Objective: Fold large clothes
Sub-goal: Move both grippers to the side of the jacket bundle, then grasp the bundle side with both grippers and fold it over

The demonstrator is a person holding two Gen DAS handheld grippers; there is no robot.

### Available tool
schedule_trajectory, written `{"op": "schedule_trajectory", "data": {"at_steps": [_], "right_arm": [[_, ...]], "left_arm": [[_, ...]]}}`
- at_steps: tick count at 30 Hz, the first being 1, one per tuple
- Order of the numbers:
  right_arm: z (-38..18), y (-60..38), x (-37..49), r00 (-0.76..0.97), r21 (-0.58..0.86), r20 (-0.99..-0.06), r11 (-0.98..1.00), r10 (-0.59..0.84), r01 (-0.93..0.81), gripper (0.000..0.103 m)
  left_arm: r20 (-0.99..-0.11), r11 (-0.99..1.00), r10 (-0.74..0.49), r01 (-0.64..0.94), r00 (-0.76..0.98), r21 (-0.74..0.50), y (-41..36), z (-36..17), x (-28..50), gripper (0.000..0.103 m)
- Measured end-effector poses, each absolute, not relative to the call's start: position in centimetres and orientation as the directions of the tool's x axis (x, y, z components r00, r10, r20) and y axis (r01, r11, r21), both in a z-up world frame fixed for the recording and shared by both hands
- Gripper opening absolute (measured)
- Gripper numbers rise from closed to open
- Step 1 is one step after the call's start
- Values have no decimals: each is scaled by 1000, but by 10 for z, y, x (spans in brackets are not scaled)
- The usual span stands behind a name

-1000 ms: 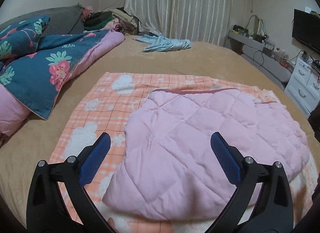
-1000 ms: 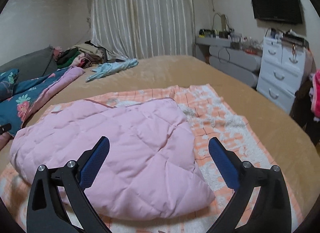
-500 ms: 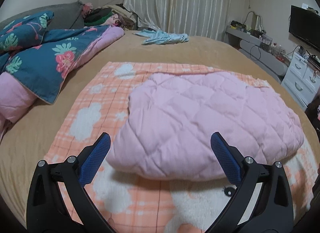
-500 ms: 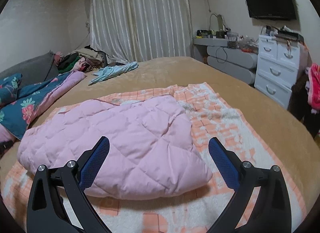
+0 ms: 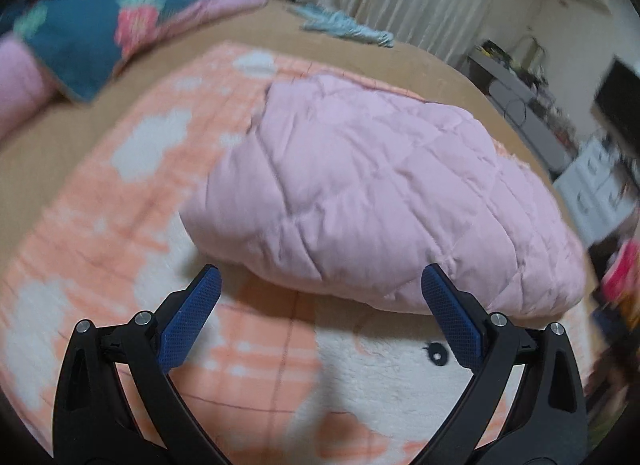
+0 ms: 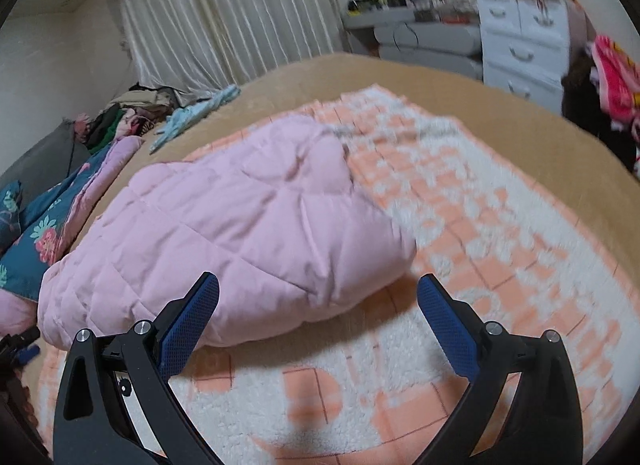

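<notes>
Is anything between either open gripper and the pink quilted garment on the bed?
Nothing visible. The left gripper and right gripper, both open and empty, face the near edge of the pink quilted garment, with only bare orange checked blanket in the gap.

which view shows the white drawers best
The right wrist view: the drawers stand fairly sharp at upper right, with handles visible. The left wrist view shows them only as a smeared white patch at the right edge.
</notes>
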State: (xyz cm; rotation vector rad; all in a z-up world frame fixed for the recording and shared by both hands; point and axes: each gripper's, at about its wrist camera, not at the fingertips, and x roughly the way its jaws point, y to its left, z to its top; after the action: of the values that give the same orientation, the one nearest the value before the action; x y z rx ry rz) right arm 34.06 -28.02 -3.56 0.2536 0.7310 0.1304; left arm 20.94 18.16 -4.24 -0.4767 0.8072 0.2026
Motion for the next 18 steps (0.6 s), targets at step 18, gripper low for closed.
{"op": "schedule_trajectory", "data": {"at_steps": [18], "right_arm": [[-79, -287, 388, 623, 522, -681, 852, 384, 46, 99]], "left_arm": [[-698, 622, -141, -486, 702, -614, 213, -94, 257, 95]]}}
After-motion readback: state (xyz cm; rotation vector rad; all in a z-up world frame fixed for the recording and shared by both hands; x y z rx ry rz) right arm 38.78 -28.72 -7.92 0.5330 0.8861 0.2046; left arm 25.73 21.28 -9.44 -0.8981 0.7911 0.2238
